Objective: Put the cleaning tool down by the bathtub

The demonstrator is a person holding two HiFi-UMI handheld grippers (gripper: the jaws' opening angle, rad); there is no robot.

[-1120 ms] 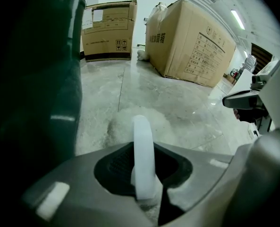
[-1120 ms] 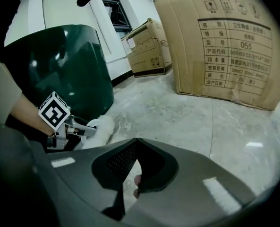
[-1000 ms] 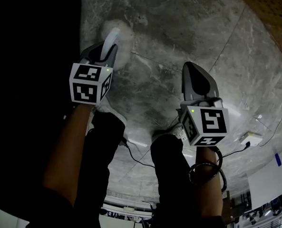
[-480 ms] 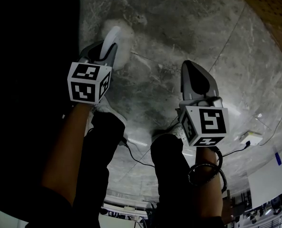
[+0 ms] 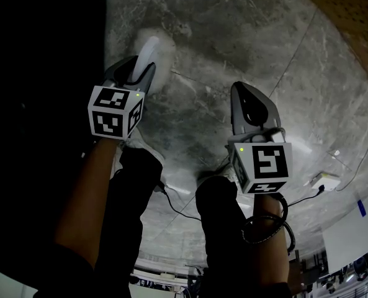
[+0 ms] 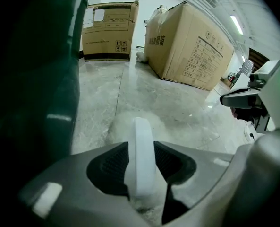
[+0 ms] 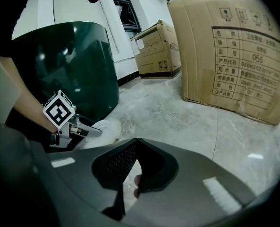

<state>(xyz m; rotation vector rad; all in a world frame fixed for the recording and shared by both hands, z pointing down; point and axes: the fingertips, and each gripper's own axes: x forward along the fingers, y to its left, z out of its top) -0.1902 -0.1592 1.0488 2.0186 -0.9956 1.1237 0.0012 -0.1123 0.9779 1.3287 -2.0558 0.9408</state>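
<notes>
My left gripper (image 5: 140, 64) is shut on the white handle of the cleaning tool (image 5: 149, 49). The tool's fluffy white head (image 5: 162, 54) hangs close over the grey floor, right beside the dark green bathtub (image 5: 41, 73). In the left gripper view the handle (image 6: 143, 160) stands upright between the jaws, the fluffy head (image 6: 125, 124) shows below it, and the bathtub wall (image 6: 31, 103) fills the left. My right gripper (image 5: 246, 95) is shut and empty, over the floor to the right. Its view shows the left gripper (image 7: 78, 129), the tool (image 7: 106, 126) and the bathtub (image 7: 69, 60).
Large cardboard boxes (image 6: 189, 46) (image 6: 109, 30) stand on the stone floor beyond the tub; one box (image 7: 234, 51) is close on the right. The person's dark-trousered legs (image 5: 134, 191) are below the grippers. A cable (image 5: 177, 207) and a small white device (image 5: 323, 180) lie on the floor.
Both grippers have shifted slightly: the left one with the tool a little forward, the right one a little left and forward. The grips are unchanged.
</notes>
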